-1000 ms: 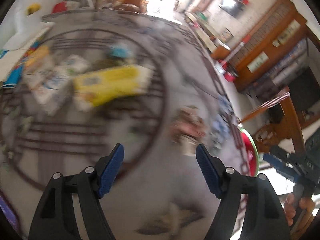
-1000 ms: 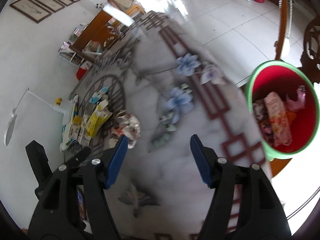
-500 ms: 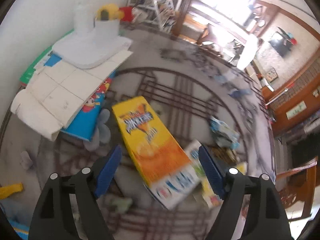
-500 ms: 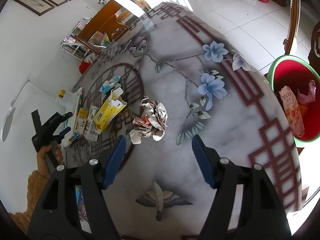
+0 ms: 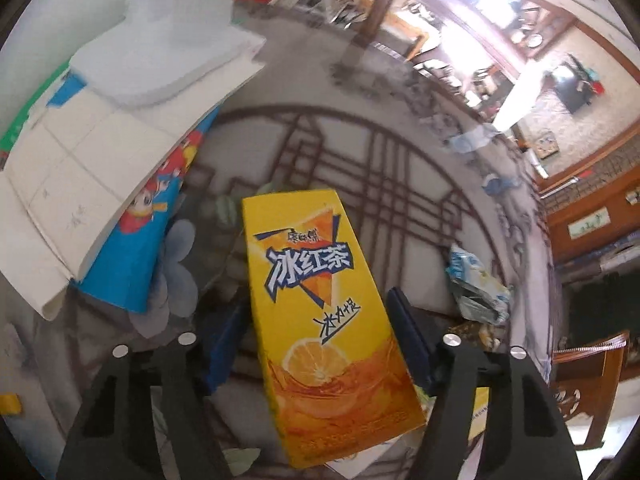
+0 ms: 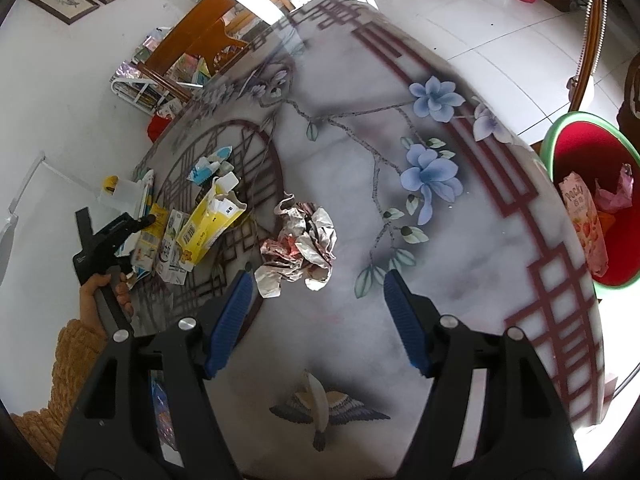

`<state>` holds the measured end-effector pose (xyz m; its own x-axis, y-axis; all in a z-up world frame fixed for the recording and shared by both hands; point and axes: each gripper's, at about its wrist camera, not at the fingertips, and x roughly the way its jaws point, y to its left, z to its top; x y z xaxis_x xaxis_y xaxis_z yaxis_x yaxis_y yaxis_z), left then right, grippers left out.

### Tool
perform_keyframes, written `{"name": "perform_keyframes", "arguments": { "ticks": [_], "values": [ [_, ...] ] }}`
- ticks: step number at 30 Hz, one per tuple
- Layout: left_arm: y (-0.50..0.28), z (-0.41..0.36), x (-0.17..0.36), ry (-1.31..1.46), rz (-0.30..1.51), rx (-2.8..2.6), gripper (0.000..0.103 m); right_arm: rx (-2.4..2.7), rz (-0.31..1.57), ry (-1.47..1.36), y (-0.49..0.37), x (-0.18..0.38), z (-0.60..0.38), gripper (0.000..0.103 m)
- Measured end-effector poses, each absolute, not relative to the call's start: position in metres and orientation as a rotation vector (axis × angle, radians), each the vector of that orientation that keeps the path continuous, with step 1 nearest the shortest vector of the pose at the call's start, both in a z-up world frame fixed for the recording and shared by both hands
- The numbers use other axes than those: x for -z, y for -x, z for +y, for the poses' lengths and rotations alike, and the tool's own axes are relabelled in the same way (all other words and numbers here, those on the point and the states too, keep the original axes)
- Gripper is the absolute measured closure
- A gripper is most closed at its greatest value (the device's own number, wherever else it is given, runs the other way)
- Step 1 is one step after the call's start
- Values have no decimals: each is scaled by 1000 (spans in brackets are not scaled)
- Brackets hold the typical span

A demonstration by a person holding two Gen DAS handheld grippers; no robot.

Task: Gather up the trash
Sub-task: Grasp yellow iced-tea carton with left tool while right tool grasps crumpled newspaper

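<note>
In the left wrist view, the left gripper (image 5: pixel 316 336) has its blue-padded fingers (image 5: pixel 404 332) spread wide on either side of a yellow iced-tea carton (image 5: pixel 320 320), which lies flat on the table (image 5: pixel 420 216); whether the pads touch it cannot be told. The carton is a long box with an orange slice, blue-and-white Chinese lettering and an orange lower half. Beyond it to the right sits one crumpled pale-blue wrapper (image 5: pixel 476 284). To the left, near the table's edge by the wall, a white open notebook (image 5: pixel 92 172) rests on a blue cartoon-printed book (image 5: pixel 148 232).

The right gripper (image 6: pixel 316 324) hovers with fingers wide and nothing between them, over a painted bird. Just ahead lies one crumpled paper wad (image 6: pixel 300 244). Further left are three cartons in a cluster (image 6: pixel 188 236). Off the table's right edge stands one green-rimmed red bin (image 6: pixel 600 152) holding wrappers.
</note>
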<state>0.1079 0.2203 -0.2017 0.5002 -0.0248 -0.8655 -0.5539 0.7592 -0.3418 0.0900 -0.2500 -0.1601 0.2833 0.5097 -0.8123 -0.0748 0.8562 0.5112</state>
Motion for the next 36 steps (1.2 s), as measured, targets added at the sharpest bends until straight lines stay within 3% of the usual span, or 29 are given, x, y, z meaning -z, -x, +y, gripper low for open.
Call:
{"name": "perform_keyframes", "arguments": {
  "ticks": [9, 24, 26, 29, 36],
  "values": [
    [-77, 152, 136, 461, 864, -179, 39, -447, 1248, -286, -116, 171, -208, 34],
    [-30, 69, 171, 393, 1027, -6, 39, -474, 1329, -96, -133, 209, -156, 32],
    [-27, 65, 172, 397, 1032, -7, 39, -477, 1319, -66, -132, 209, -152, 51],
    [-27, 64, 173, 399, 1035, -3, 39, -497, 1301, -41, -129, 204, -149, 66],
    [-30, 65, 166, 395, 1018, -8, 39, -525, 1263, -74, -115, 186, -156, 68]
  ]
}}
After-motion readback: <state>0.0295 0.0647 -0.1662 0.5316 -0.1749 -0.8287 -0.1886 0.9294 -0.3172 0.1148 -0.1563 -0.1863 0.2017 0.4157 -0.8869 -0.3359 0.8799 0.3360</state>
